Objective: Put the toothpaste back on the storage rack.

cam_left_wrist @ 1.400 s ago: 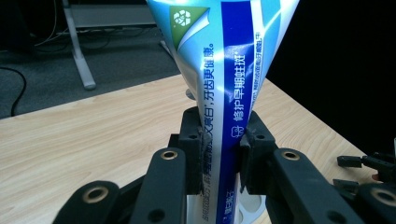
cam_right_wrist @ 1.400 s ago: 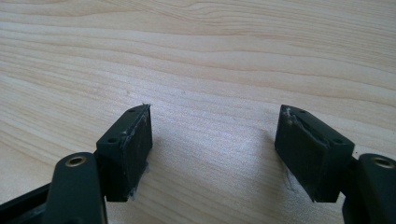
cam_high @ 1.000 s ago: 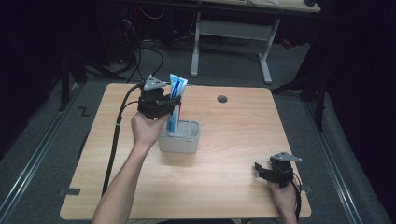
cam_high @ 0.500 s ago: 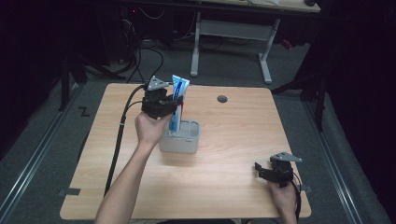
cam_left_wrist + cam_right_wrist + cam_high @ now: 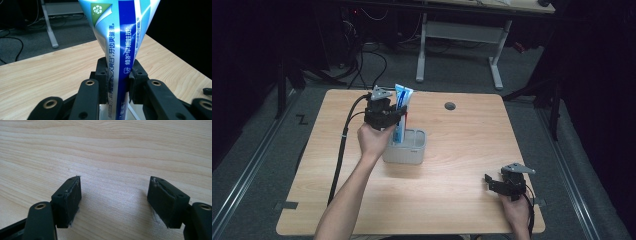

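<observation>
Toothpaste tube [image 5: 402, 102], glossy, flat and soft, stood upright in the grey rounded holder [image 5: 413, 150] toward the tabletop's far-left corner, pinched by the left gripper [image 5: 118, 77]; a skewed pull might tip that light holder; right gripper [image 5: 115, 200] gaped wide, empty, near the near-right corner.

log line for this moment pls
left gripper: shut on tube | tube: upright over grey cup | right gripper: open, over table

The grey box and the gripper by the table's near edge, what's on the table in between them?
Nothing. In the high view only bare wooden table lies between the grey box and the right gripper.
</observation>
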{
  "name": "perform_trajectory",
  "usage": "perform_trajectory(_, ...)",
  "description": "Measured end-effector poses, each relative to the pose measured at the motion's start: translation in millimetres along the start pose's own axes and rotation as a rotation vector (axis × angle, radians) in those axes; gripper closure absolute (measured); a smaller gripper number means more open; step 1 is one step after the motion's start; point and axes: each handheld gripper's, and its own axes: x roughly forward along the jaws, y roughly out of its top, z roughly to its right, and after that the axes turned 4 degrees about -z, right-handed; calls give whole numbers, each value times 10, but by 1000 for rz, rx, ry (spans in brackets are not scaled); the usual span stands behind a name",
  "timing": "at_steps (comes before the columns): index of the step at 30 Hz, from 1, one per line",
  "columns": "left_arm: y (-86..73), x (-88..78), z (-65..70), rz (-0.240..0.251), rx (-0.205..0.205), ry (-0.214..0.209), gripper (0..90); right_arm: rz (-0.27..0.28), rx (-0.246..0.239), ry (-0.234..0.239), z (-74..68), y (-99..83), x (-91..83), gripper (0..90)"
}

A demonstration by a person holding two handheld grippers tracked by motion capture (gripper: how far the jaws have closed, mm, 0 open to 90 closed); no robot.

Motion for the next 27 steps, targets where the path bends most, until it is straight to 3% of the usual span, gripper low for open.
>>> perform_trajectory(27, -229, 139, -8, -38, -15, 6, 730, 0, -2, 2, 0, 0, 0, 274)
